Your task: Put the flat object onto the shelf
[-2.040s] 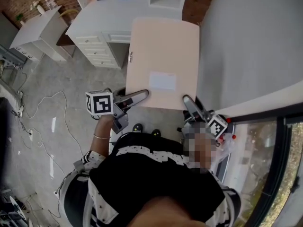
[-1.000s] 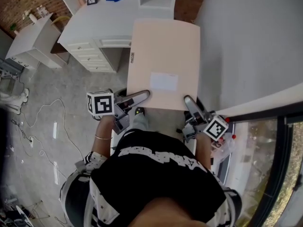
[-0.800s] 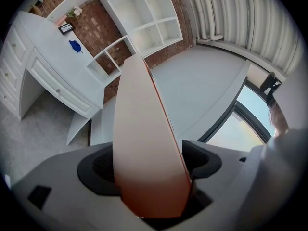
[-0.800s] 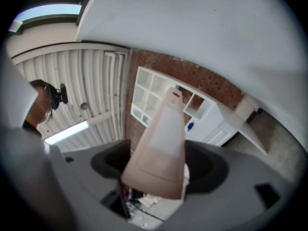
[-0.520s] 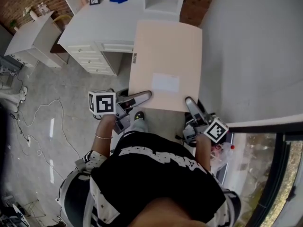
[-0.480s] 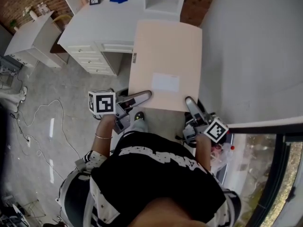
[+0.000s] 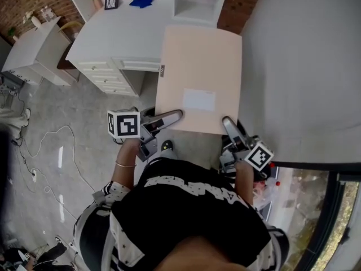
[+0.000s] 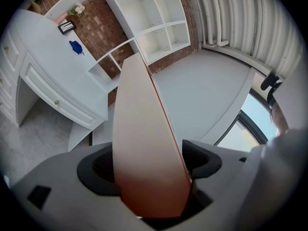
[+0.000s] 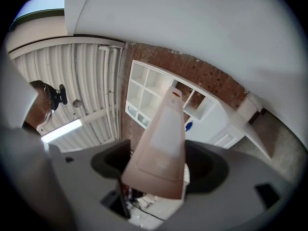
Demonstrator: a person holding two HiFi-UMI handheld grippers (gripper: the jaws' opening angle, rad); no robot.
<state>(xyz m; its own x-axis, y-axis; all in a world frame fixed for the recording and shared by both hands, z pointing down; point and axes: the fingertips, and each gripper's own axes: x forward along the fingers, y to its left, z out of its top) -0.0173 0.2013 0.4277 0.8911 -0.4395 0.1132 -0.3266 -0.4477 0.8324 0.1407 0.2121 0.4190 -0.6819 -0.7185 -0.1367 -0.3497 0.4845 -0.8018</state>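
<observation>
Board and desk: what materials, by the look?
Board: likely a laminated wood panel, going by the even matt pale-pink face, rounded corners and thin rigid edge. It could be plastic.
Desk: probably white-painted wood or MDF, given the smooth uniform top and panelled drawer fronts.

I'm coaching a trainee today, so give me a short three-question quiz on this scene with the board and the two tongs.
1. True or false: only the left tongs grip the pale pink flat rectangular board; the right tongs are empty.
2. Multiple choice: what lies on the white desk? A) a small blue object B) a laptop C) a red mug
3. Short answer: which edge of the board do the tongs hold, the one nearest the person or the far one?
Key: 1 false, both tongs are shut on it; 2 A; 3 the nearest edge.
</observation>
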